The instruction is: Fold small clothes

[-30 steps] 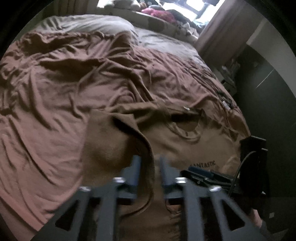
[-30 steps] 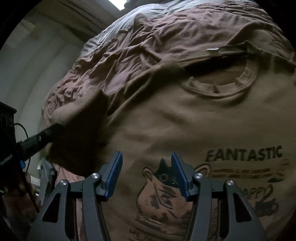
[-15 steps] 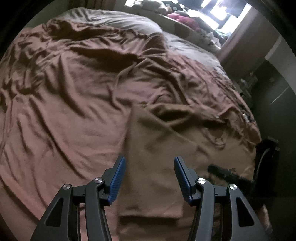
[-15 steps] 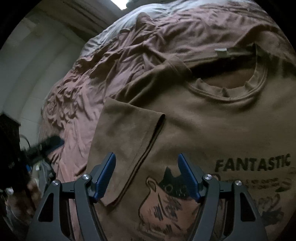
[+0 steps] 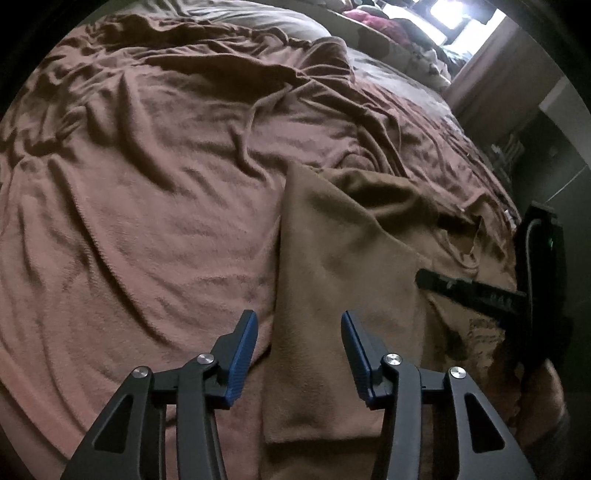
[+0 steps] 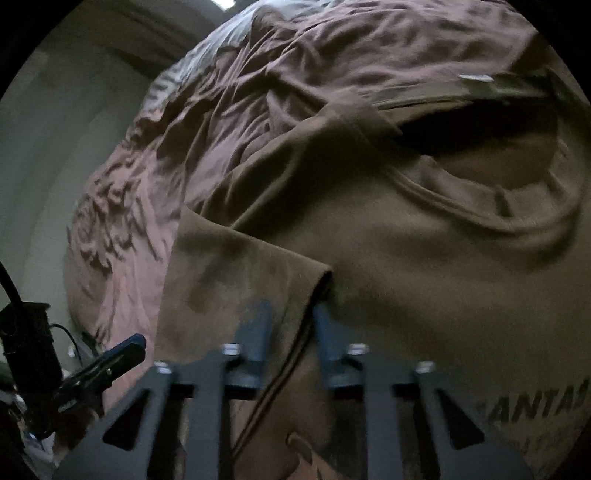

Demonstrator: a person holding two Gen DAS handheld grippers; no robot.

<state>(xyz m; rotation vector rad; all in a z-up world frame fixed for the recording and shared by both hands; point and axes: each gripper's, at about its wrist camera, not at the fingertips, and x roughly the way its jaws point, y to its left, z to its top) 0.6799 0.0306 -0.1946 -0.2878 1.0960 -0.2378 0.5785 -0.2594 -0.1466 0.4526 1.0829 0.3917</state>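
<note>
Brown cotton, a T-shirt [image 6: 424, 295] lies face up on a rumpled pinkish-brown blanket [image 5: 147, 221] that covers the bed, near the blanket's near edge. Its collar [image 6: 498, 218] gapes open toward the far side, with a small white tag [image 6: 476, 77] behind it, and dark printed letters [image 6: 539, 402] show on the chest. One sleeve [image 6: 236, 280] is folded in over the chest, its hem running down between the jaws of the right gripper [image 6: 290, 332]. Those jaws stand narrow, blurred, nipped on the sleeve's hem. The left gripper [image 5: 298, 332] hangs over the shirt's folded side edge, its blue pads [image 5: 243, 354] partly open and closing, cloth below them but not pinched. Beyond the bed's far corner, a bright window [image 5: 450, 14] and a curtain [image 5: 491, 74] show.
</note>
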